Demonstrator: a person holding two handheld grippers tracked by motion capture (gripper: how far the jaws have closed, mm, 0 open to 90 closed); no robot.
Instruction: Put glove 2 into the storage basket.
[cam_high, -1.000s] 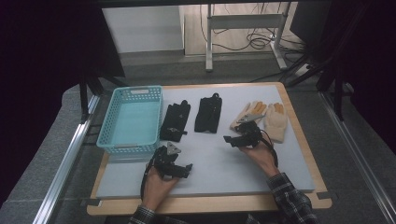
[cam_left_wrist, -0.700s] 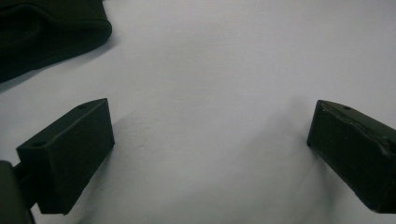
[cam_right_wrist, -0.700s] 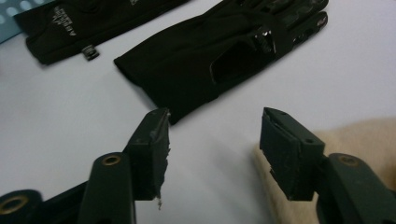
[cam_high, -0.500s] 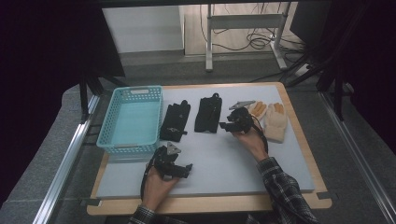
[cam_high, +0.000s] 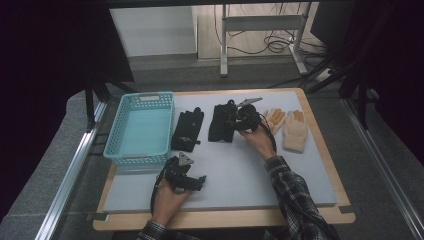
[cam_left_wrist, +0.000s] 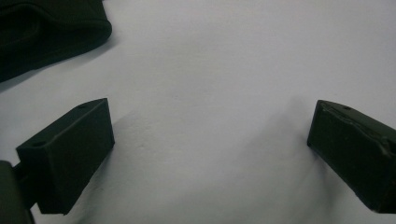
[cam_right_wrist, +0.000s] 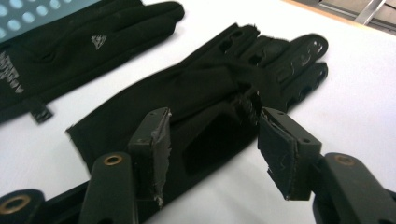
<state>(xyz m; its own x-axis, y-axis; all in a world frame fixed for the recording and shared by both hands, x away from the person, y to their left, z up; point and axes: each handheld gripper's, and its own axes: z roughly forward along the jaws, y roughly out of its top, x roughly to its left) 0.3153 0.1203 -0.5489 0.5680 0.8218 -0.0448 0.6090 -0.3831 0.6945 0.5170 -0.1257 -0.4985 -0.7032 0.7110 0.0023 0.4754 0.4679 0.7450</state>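
Grey matting covers the bench (cam_high: 280, 185), and on it, toward the far edge, lie a blue basket (cam_high: 141, 128), two black gloves and two cream gloves (cam_high: 286, 126) in a row. The right tongs (cam_high: 235, 118) stand half open over the second black glove (cam_right_wrist: 205, 93), whose jaws have just been opening a little, with the glove's cuff part between them but not pressed. The left tongs (cam_high: 186, 175) rest wide open near the front edge, holding nothing, just beside the first black glove (cam_high: 188, 131).
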